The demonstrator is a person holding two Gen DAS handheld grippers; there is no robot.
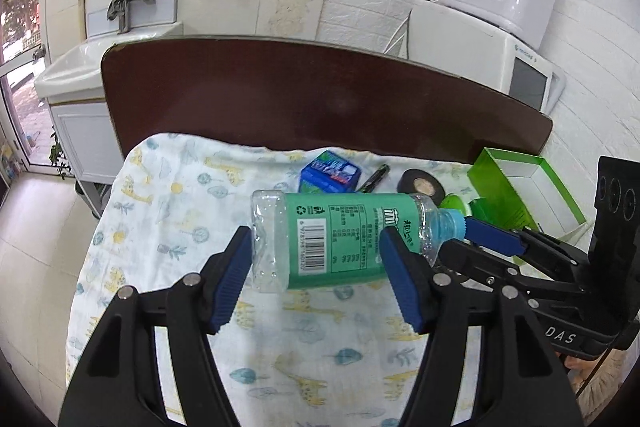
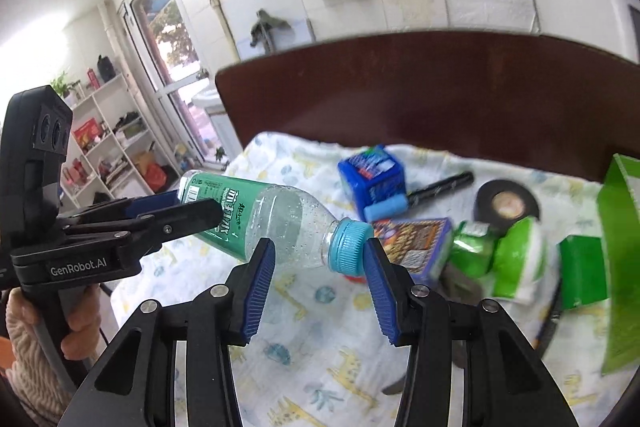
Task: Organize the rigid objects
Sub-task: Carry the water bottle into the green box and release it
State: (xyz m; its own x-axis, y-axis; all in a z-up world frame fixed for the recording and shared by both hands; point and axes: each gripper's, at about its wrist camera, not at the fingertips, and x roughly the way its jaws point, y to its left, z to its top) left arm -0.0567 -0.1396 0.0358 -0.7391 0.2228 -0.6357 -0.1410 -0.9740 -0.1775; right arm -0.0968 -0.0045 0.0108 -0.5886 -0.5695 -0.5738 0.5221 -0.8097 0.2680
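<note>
Left wrist view looks close over the cloth (image 1: 160,227) toward the table's far edge (image 1: 320,95). Right wrist view faces far-left, close. Both share the bottle (image 1: 332,243) (image 2: 272,219) and cloth centre.

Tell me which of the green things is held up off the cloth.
The plastic bottle with the green label and blue cap: it hangs sideways in the left gripper. The green box and green packet rest on the cloth.

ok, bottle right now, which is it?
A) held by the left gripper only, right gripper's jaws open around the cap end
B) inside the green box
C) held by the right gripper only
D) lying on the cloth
A: the left gripper clamps the plastic bottle by its labelled body above the cloth, while the right gripper brackets the blue cap with gaps showing.
</note>
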